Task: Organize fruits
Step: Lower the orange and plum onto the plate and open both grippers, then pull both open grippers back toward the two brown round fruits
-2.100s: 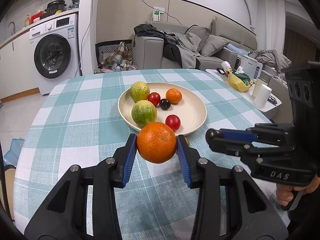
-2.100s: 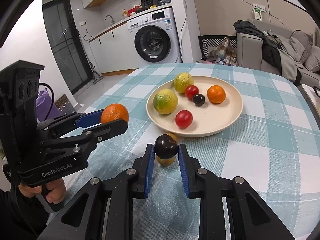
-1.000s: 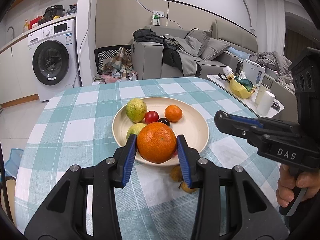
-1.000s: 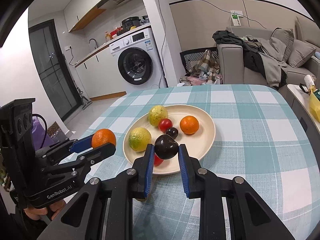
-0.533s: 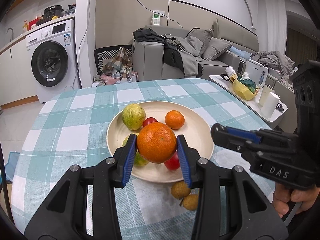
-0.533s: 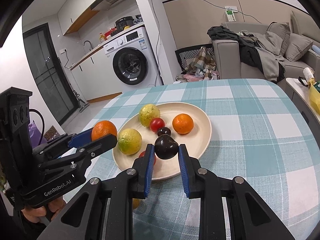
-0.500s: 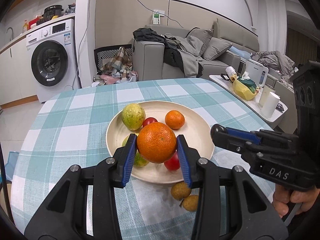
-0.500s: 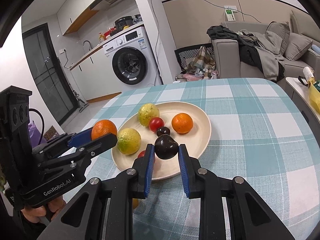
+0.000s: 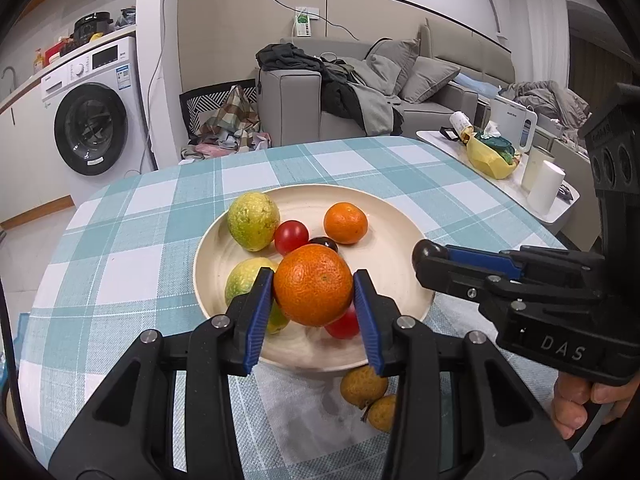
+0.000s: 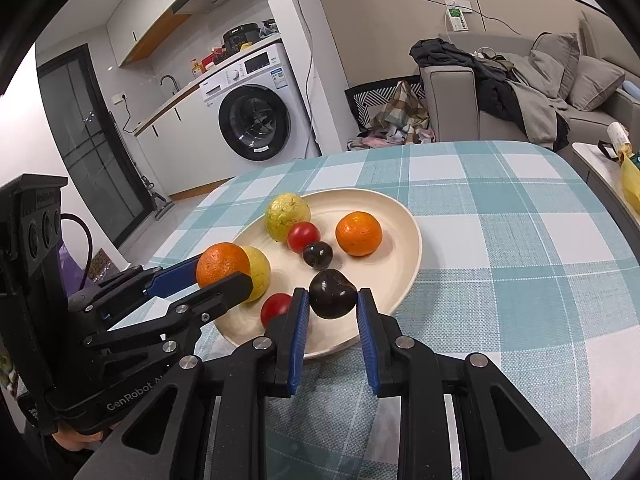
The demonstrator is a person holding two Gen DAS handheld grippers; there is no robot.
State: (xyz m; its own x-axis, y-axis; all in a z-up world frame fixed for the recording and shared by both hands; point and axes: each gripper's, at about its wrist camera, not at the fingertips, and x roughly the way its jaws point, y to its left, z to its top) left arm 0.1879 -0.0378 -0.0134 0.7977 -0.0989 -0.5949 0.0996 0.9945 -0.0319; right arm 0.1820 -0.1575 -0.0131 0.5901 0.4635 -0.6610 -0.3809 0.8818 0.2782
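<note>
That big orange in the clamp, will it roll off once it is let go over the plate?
Probably it will roll a bit: the orange is round, with no flat side. The plate has a raised rim, which should stop it. The crowded fruit nearby, like the red tomato, may also block it.

**My open-plan flat**

I'm at home: behind my checked tablecloth (image 9: 120,240) stands a washing machine (image 9: 92,120) under a kitchen counter (image 10: 172,100); right of the machine, a grey sofa (image 9: 360,96) heaped with clothes (image 9: 332,80).
</note>
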